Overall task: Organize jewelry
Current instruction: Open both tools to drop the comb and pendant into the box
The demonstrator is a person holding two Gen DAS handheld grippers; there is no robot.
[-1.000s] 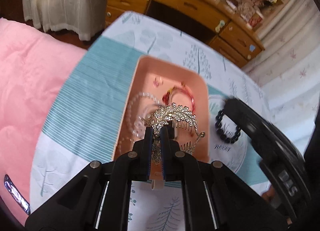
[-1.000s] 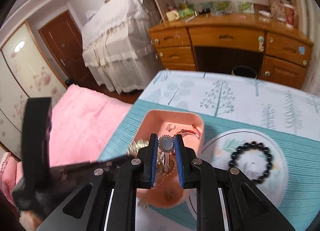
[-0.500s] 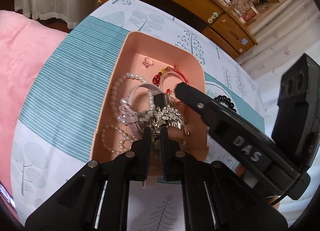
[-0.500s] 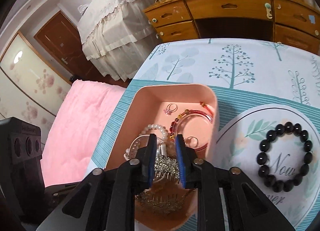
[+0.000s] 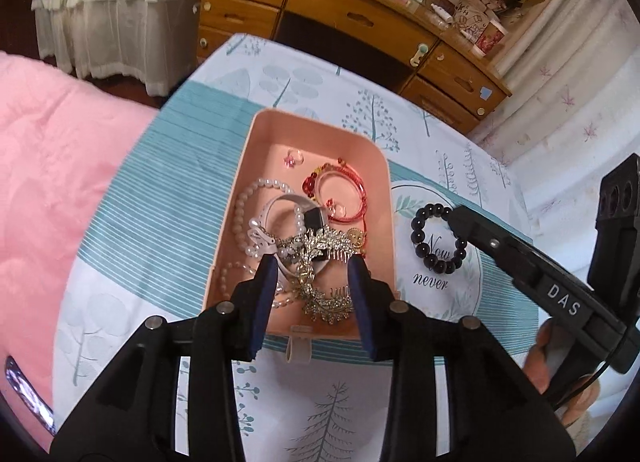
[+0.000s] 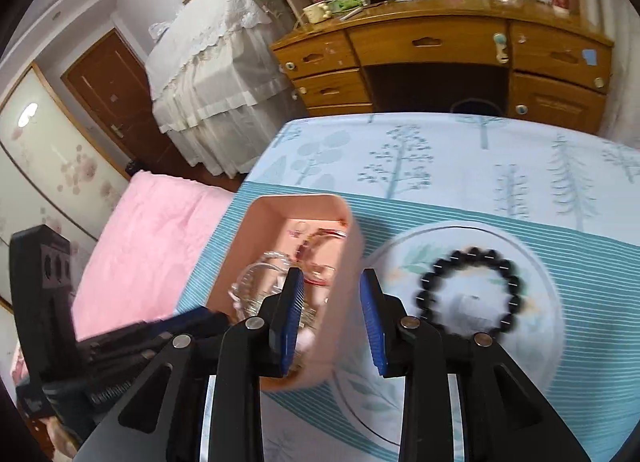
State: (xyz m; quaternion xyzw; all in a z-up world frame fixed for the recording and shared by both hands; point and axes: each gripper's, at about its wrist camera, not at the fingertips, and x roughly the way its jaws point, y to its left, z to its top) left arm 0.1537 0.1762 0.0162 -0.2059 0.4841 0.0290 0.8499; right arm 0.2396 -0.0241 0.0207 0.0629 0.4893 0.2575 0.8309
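My left tongs point(image 5: 312, 298) have just been opening; the silver leaf hair comb point(image 5: 320, 250) they pinched a second ago now lies free in the pink tray point(image 5: 248, 166), nothing between the pads. My right tongs point(image 6: 330, 314) have likewise been opening and have shifted from over the tray toward the plate point(image 6: 536, 262); they stand partly open, straddling the tray's near wall, gripping nothing. Judgement: both deposits done. The black bead bracelet point(image 6: 468, 290) lies alone on the plate, a glossy ring, likely next.

Motion blur smears the black bead bracelet point(image 6: 469, 291) and the pink tray's point(image 6: 348, 262) contents in the right wrist view.
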